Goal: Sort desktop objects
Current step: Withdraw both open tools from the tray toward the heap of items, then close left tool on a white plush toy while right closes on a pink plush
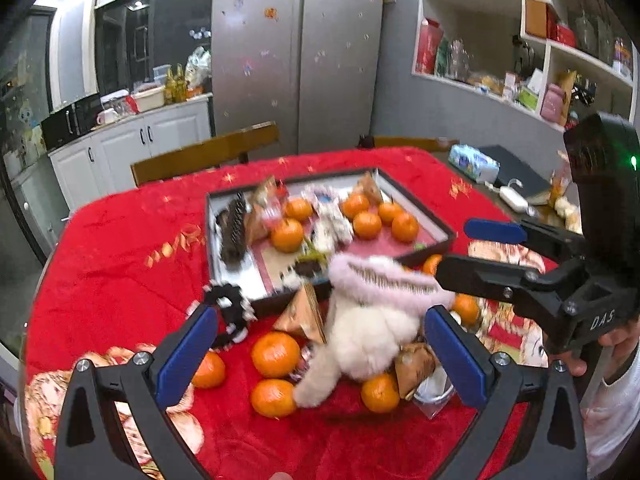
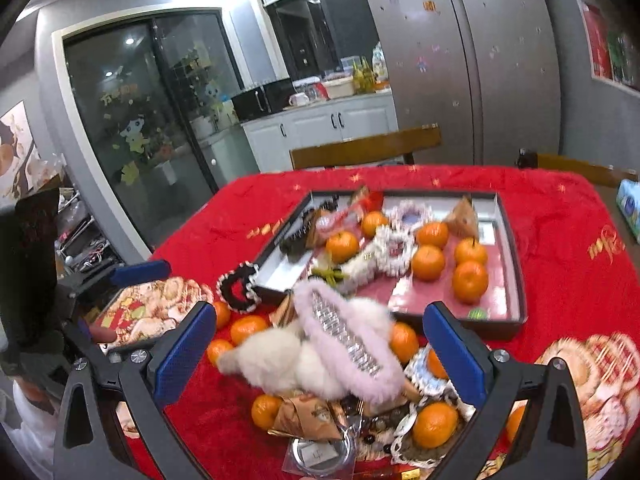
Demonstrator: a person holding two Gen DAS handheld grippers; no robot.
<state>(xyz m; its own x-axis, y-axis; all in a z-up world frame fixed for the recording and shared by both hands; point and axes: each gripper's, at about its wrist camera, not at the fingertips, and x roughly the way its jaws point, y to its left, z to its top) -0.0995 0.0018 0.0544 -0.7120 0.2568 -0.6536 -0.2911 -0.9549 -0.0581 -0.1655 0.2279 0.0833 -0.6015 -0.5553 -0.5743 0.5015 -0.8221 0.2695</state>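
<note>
A pink fluffy hair clip (image 1: 384, 280) (image 2: 344, 332) with a rhinestone strip lies, blurred, across a white fluffy clip (image 1: 360, 344) (image 2: 280, 360) on the red cloth, just in front of the shallow dark-rimmed tray (image 1: 416, 202) (image 2: 472, 326). Loose oranges (image 1: 276, 354) (image 2: 434, 424), triangular snack packets (image 1: 304, 316) (image 2: 308, 416) and a black pearl-edged claw clip (image 1: 230, 312) (image 2: 240, 286) surround them. The tray holds several oranges, hair accessories and snack packs. My left gripper (image 1: 320, 356) (image 2: 120, 280) is open, low over the pile. My right gripper (image 2: 320, 352) (image 1: 452, 248) is open, its lower fingertip beside the pink clip.
A cookie-printed box (image 2: 148, 312) sits beside the pile. A tissue pack (image 1: 474, 162), a black case (image 1: 516, 172) and a white charger (image 1: 512, 198) lie at the far right of the table. Wooden chairs (image 1: 204, 152) stand behind it. A hand (image 1: 616, 344) holds the right gripper.
</note>
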